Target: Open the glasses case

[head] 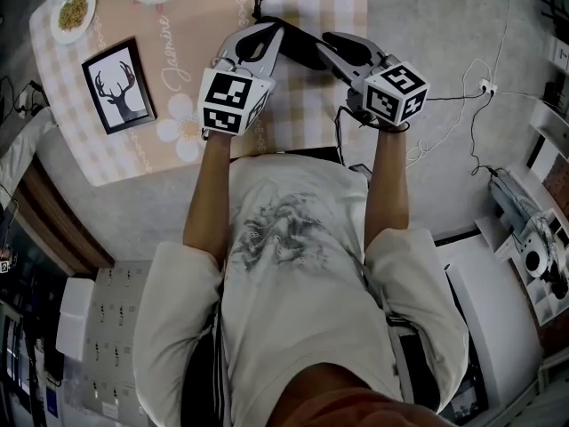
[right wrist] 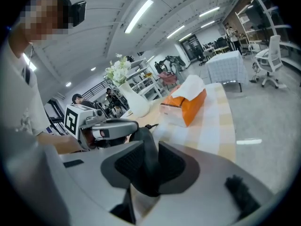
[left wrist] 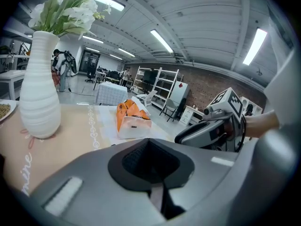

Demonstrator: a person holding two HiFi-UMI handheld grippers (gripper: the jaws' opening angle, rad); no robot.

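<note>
The glasses case (head: 303, 53) is a dark, soft-looking case that lies on the checked tablecloth (head: 307, 105) between my two grippers. In the right gripper view its black edge (right wrist: 146, 150) stands up between the dark pads, and my right gripper (right wrist: 150, 166) is shut on it. My left gripper (left wrist: 150, 161) is shut with its pads together; I see nothing between them. In the head view the left gripper (head: 271, 32) sits just left of the case and the right gripper (head: 327, 43) reaches in from its right. How the left jaws meet the case is hidden.
A white vase (left wrist: 40, 93) with flowers stands at the far left of the table. An orange tissue pack (left wrist: 133, 119) lies beyond the case. A framed deer picture (head: 118, 85) and a plate of food (head: 73, 12) sit to the left. Cables (head: 471, 78) trail on the floor to the right.
</note>
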